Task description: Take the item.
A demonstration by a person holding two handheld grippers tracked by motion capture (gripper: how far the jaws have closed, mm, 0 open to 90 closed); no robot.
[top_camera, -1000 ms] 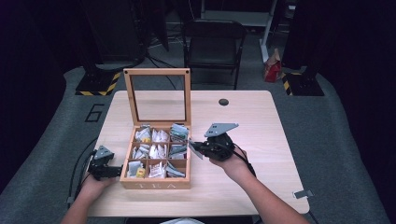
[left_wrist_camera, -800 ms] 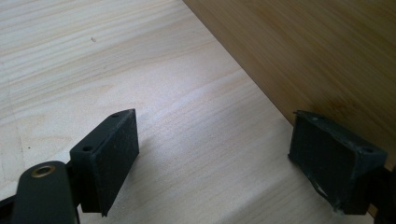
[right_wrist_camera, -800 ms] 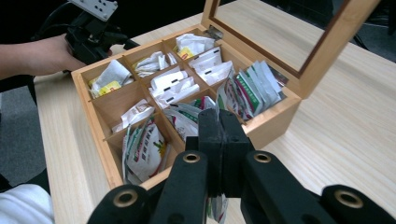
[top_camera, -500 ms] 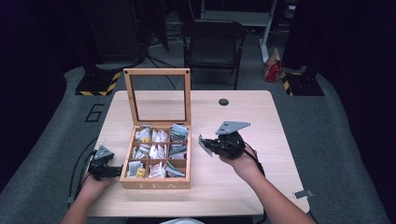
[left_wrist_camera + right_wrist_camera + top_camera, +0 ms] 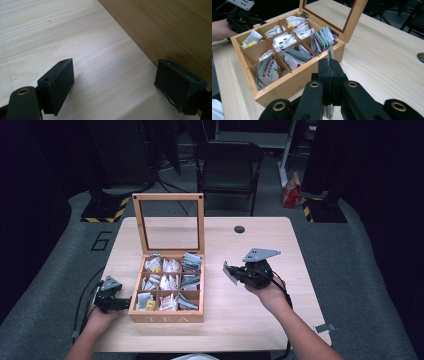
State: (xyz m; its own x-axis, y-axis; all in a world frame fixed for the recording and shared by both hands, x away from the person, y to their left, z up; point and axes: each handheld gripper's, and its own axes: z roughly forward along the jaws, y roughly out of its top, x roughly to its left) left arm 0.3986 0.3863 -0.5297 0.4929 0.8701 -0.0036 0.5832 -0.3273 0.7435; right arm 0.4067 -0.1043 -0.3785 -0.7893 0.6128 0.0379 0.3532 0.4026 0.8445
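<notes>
High view: above the person's side, looking forward and down on the whole counter (image 5: 300,250).
Left gripper view: close, low over the counter, against the box (image 5: 175,30) wall.
Right gripper view: near, facing the open box.
Shared: box and counter.

I'm looking at a lab or studio recording space: black curtains are surrounding a grey carpet (image 5: 60,285), hazard-taped stand bases (image 5: 102,212) and a folding chair (image 5: 227,167)

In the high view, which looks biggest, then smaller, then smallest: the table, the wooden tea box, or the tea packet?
1. table
2. wooden tea box, lid open
3. tea packet, pinched in the right gripper
</notes>
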